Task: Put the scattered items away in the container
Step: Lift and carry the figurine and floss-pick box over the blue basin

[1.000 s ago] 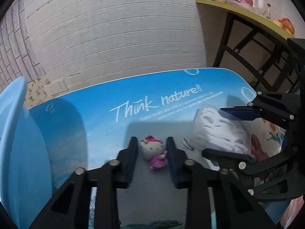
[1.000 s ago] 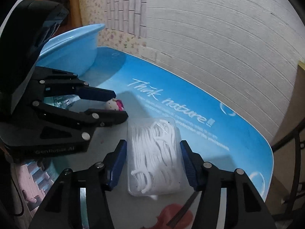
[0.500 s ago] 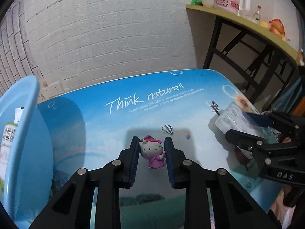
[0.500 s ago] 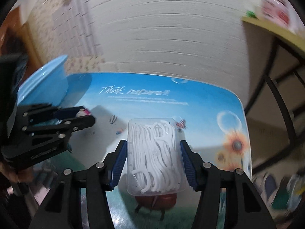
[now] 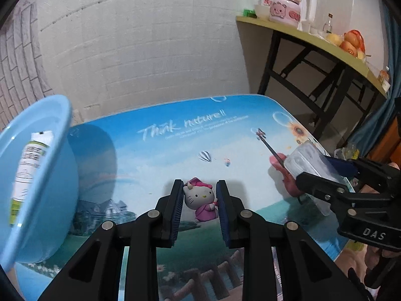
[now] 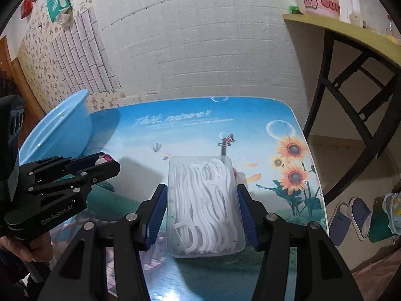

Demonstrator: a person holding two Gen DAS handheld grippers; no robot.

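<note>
My left gripper [image 5: 199, 195] is shut on a small Hello Kitty figure [image 5: 200, 199] in a pink dress and holds it above the table. My right gripper [image 6: 201, 200] is shut on a clear box of white floss picks [image 6: 204, 204], lifted off the table. The light blue basin [image 5: 30, 175] stands at the left and holds a white tube [image 5: 27, 173]. The basin also shows in the right wrist view [image 6: 57, 133]. The right gripper with the box shows at the right of the left wrist view [image 5: 323, 175], and the left gripper at the left of the right wrist view [image 6: 87, 165].
The table [image 5: 155, 150] has a printed blue sky and meadow top and stands against a white brick wall. A yellow shelf [image 5: 313, 40] on black legs with a pink kettle and fruit stands at the right. Slippers [image 6: 351, 215] lie on the floor.
Both grippers have risen and pulled back from the table with their items. The right gripper swung to the right, away from the left one. The basin with the tube came more into view.
</note>
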